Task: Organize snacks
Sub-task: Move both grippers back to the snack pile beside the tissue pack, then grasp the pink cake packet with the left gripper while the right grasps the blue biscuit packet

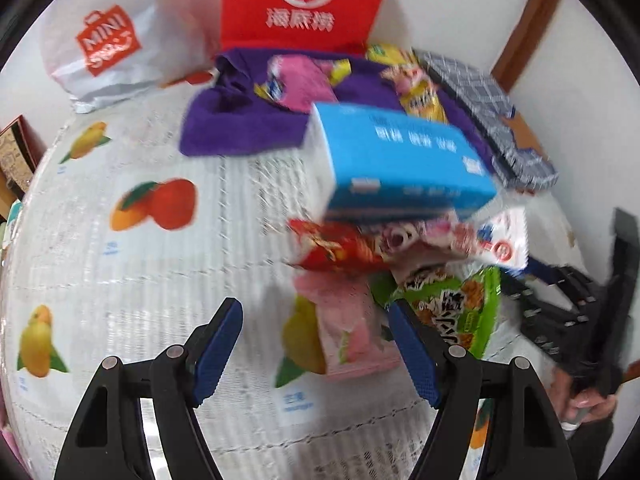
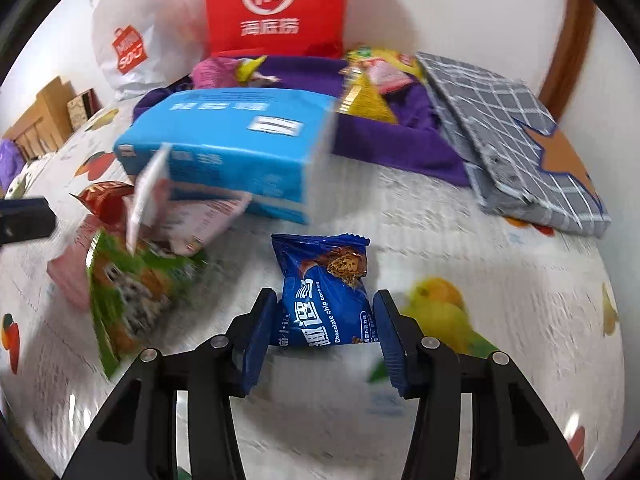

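My right gripper [image 2: 326, 300] points down at the table with a blue chocolate chip cookie packet [image 2: 324, 300] lying flat between its fingers. The pads stand right at the packet's two sides and the packet looks uncrumpled. My left gripper [image 1: 314, 306] is open above a pile of snacks. A pink packet [image 1: 348, 336] lies between its fingers, and a green packet [image 1: 452, 308] sits by the right finger. A red packet [image 1: 336, 248] and a white one [image 1: 500, 240] lie under the edge of a light blue box [image 1: 400, 160].
A purple cloth bin [image 1: 240, 128] holding pink and yellow snacks stands at the back. Behind it are a red bag [image 1: 300, 0] and a white shopping bag [image 1: 108, 40]. A folded grey checked box [image 2: 520, 140] lies at the right. The tablecloth [image 1: 120, 280] has fruit prints.
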`<action>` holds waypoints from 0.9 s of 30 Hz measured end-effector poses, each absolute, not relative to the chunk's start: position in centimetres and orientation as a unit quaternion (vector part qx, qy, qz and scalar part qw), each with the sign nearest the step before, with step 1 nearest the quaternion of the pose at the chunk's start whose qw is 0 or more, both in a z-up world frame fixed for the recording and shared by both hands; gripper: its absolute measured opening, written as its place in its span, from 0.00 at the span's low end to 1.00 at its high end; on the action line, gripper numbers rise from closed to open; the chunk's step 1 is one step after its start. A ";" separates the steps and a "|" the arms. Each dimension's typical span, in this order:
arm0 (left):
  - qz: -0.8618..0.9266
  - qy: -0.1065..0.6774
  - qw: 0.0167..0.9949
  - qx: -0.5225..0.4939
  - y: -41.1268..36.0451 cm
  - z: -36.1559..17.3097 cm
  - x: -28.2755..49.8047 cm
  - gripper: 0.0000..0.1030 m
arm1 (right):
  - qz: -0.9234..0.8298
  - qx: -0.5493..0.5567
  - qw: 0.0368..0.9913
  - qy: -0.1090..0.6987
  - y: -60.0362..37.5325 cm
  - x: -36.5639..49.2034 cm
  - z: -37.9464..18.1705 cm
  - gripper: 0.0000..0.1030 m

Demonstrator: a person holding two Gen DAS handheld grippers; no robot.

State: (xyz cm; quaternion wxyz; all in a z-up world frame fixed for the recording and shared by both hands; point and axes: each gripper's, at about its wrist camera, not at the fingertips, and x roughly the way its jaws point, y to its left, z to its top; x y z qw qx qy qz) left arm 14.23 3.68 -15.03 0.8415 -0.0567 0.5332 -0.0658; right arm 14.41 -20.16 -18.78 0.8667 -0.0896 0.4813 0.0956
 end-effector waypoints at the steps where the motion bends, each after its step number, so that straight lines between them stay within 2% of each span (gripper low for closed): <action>1: -0.067 0.536 0.840 -0.054 3.3 -15.4 14.3 0.70 | 0.091 -0.084 0.867 0.482 -20.8 14.2 -18.7 0.48; 5: -0.048 0.544 0.837 -0.029 2.2 -17.1 14.5 0.67 | 0.082 -0.078 0.870 0.480 -22.1 13.4 -18.5 0.48; 7: -0.050 0.532 0.845 -0.021 2.0 -17.0 14.3 0.55 | 0.082 -0.074 0.871 0.479 -22.3 13.2 -18.5 0.48; 9: -0.061 0.528 0.847 -0.019 2.1 -16.8 13.8 0.37 | 0.082 -0.072 0.872 0.478 -22.3 13.2 -18.5 0.48; 10: -0.065 0.529 0.846 -0.019 2.3 -16.7 13.6 0.33 | 0.085 -0.074 0.871 0.477 -22.2 13.2 -18.5 0.48; 19: -0.025 0.507 0.860 -0.050 7.5 -16.9 12.4 0.33 | 0.100 -0.061 0.877 0.466 -20.8 14.5 -18.7 0.48; 27: -0.009 0.457 0.889 -0.017 6.6 -17.5 12.1 0.38 | 0.104 -0.056 0.877 0.465 -20.7 14.5 -19.2 0.49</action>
